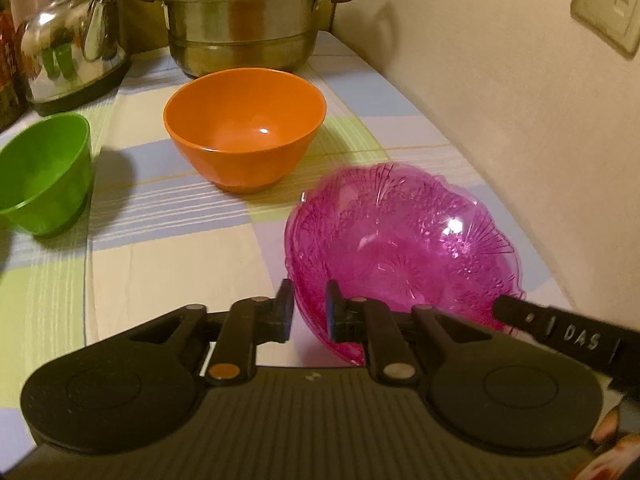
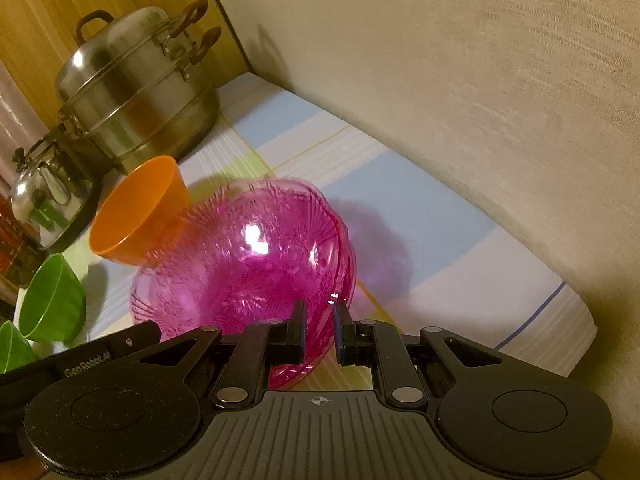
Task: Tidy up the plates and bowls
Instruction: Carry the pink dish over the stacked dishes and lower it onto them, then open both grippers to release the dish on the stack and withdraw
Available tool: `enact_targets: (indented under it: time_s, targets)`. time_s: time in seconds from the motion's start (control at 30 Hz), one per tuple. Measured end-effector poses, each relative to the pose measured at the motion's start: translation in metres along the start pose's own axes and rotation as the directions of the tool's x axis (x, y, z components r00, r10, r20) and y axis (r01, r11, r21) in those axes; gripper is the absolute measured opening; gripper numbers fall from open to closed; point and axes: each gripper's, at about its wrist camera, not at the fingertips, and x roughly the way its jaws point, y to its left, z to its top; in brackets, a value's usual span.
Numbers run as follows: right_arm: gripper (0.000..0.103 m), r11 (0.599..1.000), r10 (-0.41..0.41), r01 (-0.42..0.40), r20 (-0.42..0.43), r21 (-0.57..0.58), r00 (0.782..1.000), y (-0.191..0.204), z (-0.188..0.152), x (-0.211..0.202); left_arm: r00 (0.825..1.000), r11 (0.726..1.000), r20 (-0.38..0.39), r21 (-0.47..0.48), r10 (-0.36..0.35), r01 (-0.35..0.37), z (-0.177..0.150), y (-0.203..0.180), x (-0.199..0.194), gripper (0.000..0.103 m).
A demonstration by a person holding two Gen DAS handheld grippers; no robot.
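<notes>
Both the left gripper [image 1: 307, 312] and right gripper [image 2: 320, 332] are clamped on the pink glass bowl's [image 1: 400, 232] near rim; its underside is hidden.

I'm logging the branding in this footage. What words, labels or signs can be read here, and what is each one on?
"DAS": right gripper, seen from the left wrist.
"GenRobot.AI" (blurred, likely reading): left gripper, seen from the right wrist.
Red label on the bottle behind the kettle: too blurred to read.
</notes>
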Motion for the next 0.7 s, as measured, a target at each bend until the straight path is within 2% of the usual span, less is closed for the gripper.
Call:
enact_targets:
  time_s: [0.3,0.5,0.7]
  targets:
    - [0.014,1.000,-0.014,0.014,0.024,0.021,1.000,-0.005,0.000,-0.004,1.000,0.999,0.026,-0.031,-0.010,0.010,0.000,0.009,-0.007,0.015]
    - [0.014,0.997,0.009,-0.019,0.125,0.080,0.992,-0.012,0.001,-0.021,0.999,0.998,0.042,-0.066,-0.008,0.011,0.000,0.018,-0.014,0.015]
    - [0.014,0.996,0.010,-0.016,0.075,0.084,0.997,-0.012,0.002,-0.006,0.999,0.997,0.039,-0.071,-0.010,0.012,-0.002,0.020,-0.014,0.015]
